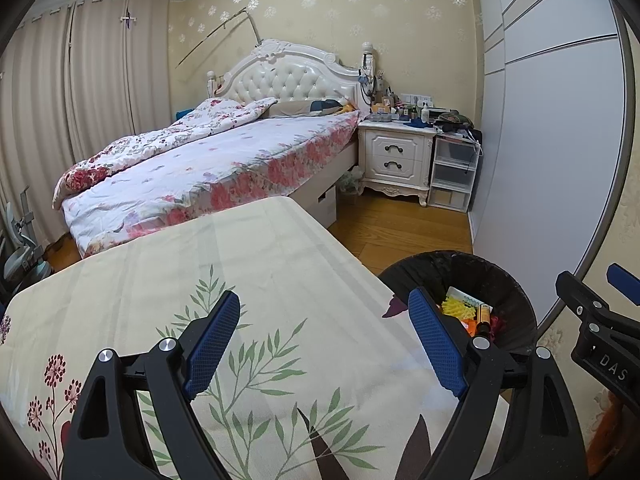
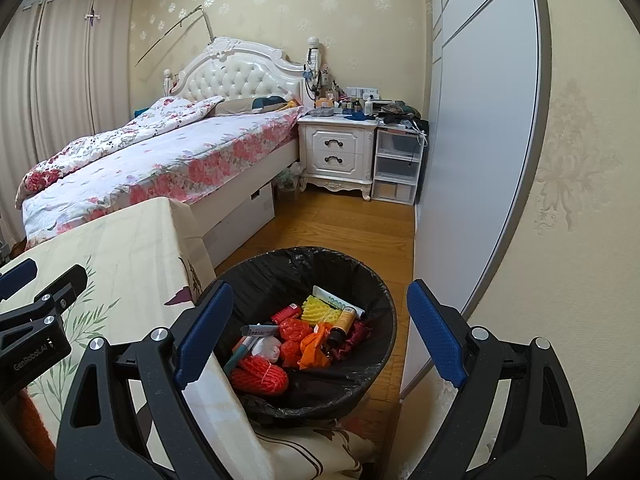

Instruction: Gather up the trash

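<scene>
A round bin with a black liner (image 2: 360,280) stands on the floor beside the table. In it lie an orange rope coil (image 2: 260,376), a yellow foam piece (image 2: 318,308), a marker (image 2: 260,330), a small bottle (image 2: 342,322) and orange scraps. My right gripper (image 2: 320,336) hovers open above the bin with nothing between its blue pads. My left gripper (image 1: 326,344) is open and empty over the floral tablecloth (image 1: 180,264), at the table's right edge. The bin (image 1: 516,304) shows to its right in the left wrist view.
A bed (image 1: 208,160) with a floral quilt lies beyond the table. A white nightstand (image 2: 340,152) with clutter and clear plastic drawers (image 2: 396,168) stand at the back. A grey wardrobe door (image 2: 480,140) and a wallpapered wall close the right side. Wooden floor (image 2: 340,224) runs between.
</scene>
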A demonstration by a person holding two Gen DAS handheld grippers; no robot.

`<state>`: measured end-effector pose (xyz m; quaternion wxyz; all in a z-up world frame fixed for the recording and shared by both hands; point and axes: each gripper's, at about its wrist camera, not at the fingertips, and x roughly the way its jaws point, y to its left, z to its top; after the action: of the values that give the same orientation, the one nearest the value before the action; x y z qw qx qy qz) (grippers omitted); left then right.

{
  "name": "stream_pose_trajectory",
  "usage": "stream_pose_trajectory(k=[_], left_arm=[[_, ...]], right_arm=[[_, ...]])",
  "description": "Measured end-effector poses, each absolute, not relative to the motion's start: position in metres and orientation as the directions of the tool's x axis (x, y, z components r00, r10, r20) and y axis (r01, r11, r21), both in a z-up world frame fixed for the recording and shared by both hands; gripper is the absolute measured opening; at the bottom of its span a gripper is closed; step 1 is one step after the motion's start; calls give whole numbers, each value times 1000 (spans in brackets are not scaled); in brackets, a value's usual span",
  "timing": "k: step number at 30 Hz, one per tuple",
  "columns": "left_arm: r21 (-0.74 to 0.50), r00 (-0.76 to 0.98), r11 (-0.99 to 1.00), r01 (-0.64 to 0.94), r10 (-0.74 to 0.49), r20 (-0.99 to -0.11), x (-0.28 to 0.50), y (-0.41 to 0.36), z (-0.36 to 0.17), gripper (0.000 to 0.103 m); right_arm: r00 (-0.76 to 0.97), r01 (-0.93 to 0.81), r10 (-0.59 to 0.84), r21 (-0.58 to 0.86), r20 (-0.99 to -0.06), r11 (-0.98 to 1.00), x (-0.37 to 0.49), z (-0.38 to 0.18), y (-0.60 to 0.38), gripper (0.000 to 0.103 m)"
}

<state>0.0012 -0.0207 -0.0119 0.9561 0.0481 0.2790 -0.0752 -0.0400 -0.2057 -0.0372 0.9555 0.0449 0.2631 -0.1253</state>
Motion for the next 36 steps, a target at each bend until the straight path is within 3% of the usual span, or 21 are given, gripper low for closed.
stream_pose_trajectory(k=[36], left_arm=[[51,834,984,171,-117,-539,1,-19,-12,84]], right_arm=[[829,261,-214,18,-517,965,-41,-36,-208,87]])
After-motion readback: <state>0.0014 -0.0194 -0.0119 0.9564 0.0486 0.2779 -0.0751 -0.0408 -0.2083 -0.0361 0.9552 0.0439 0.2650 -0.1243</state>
